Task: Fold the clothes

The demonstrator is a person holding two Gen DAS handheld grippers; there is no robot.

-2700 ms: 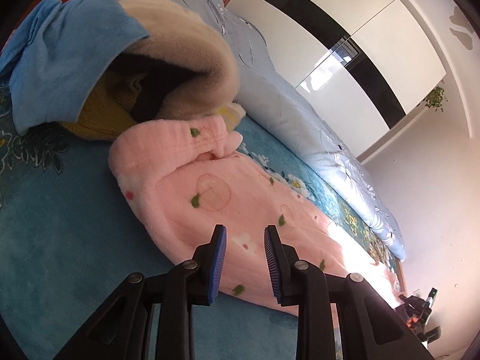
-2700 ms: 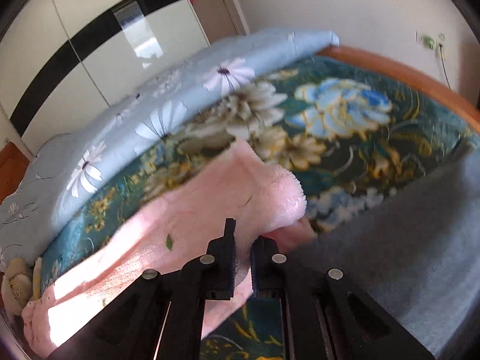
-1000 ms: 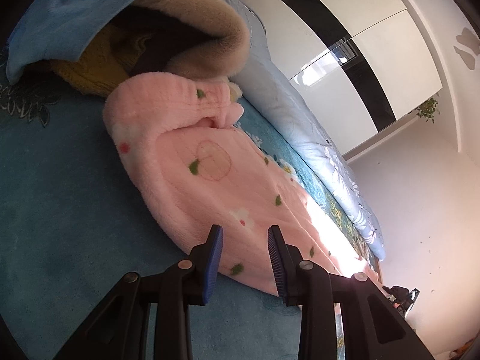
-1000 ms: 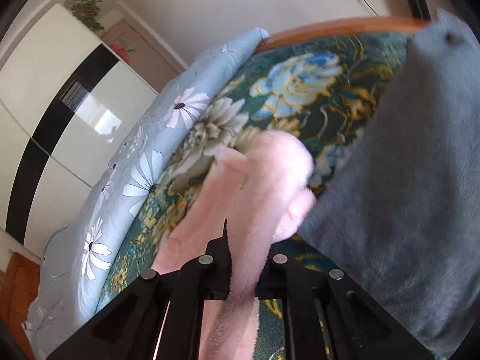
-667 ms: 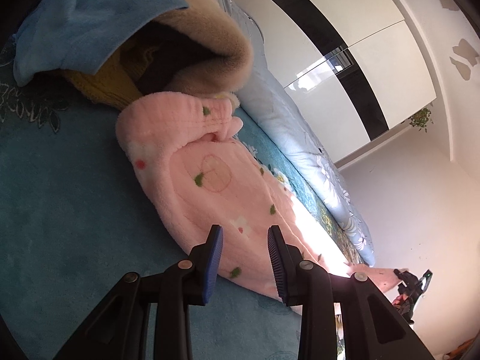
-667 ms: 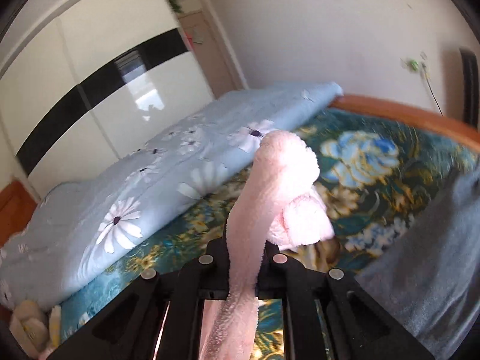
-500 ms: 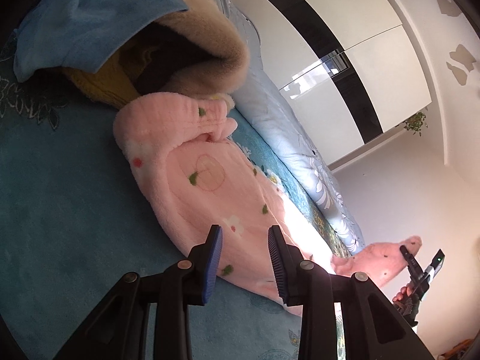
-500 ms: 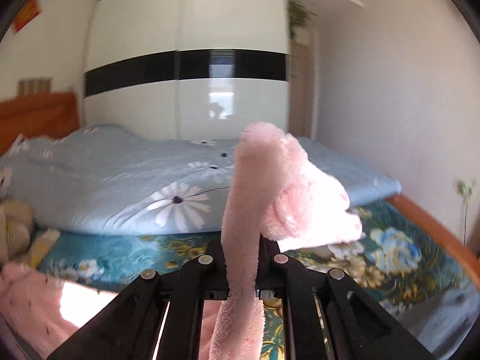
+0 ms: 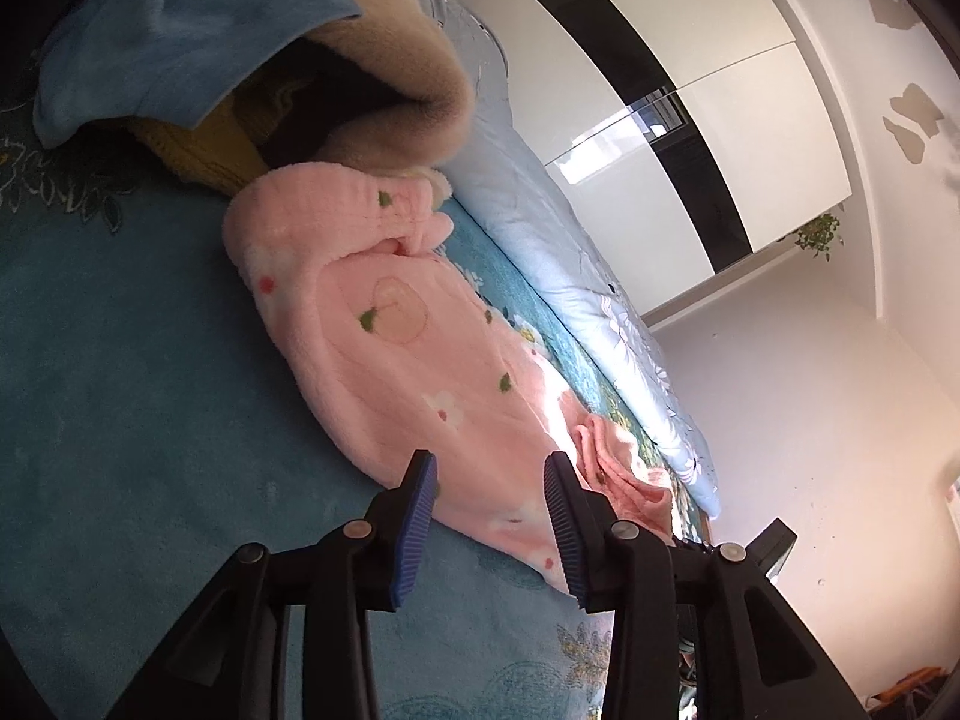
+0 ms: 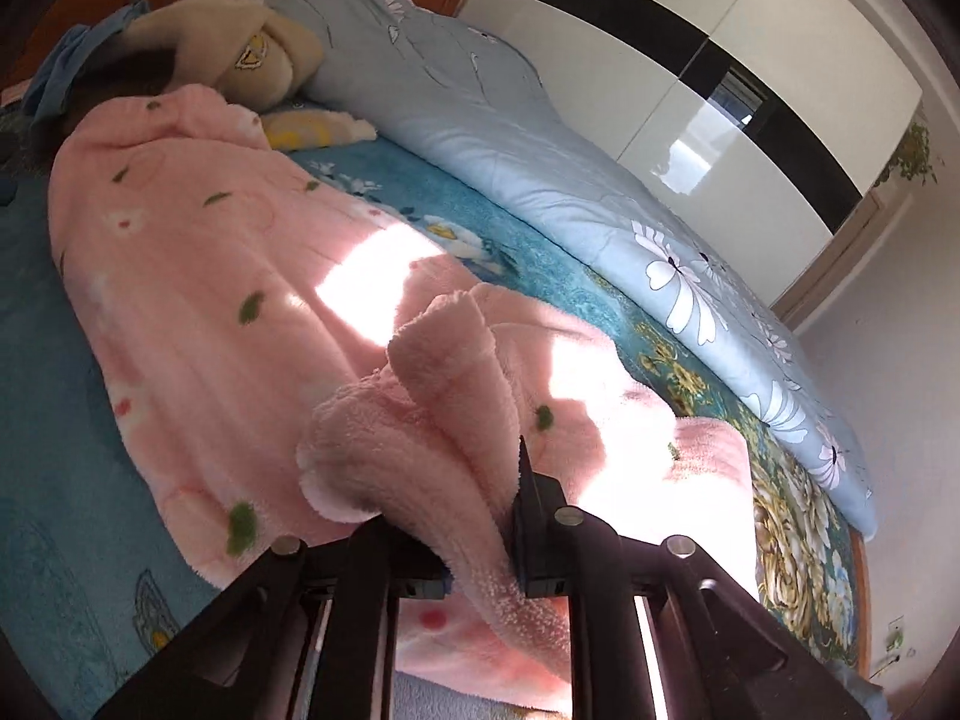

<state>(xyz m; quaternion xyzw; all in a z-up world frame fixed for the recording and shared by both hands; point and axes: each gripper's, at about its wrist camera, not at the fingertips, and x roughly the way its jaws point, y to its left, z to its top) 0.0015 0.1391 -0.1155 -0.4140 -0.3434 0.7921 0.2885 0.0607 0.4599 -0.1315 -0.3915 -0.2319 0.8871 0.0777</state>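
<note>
A pink fleece garment [image 9: 396, 360] with small green and red prints lies stretched across the teal bedspread [image 9: 120, 390]. My left gripper [image 9: 489, 462] hovers just above the garment's near edge. Its blue pads [image 9: 414, 516] stand apart and the jaws are opening, with nothing pinched between them. In the right wrist view the same pink garment [image 10: 210, 252] has its far end folded back over its body. My right gripper [image 10: 477, 498] still has that folded end [image 10: 444, 372] between its fingers, and its jaws are opening. The fleece hides one finger.
A heap of clothes sits at the head of the bed: a blue garment [image 9: 180, 30], a beige plush piece [image 9: 396, 90] and a yellow knit [image 9: 204, 156]. A light blue daisy quilt [image 10: 510, 120] runs along the far side. A white wardrobe [image 9: 690, 120] stands beyond it.
The right gripper swung the garment's far end up and over onto the garment's body, rolling as it went. The left gripper's pads spread wider and it rose slightly.
</note>
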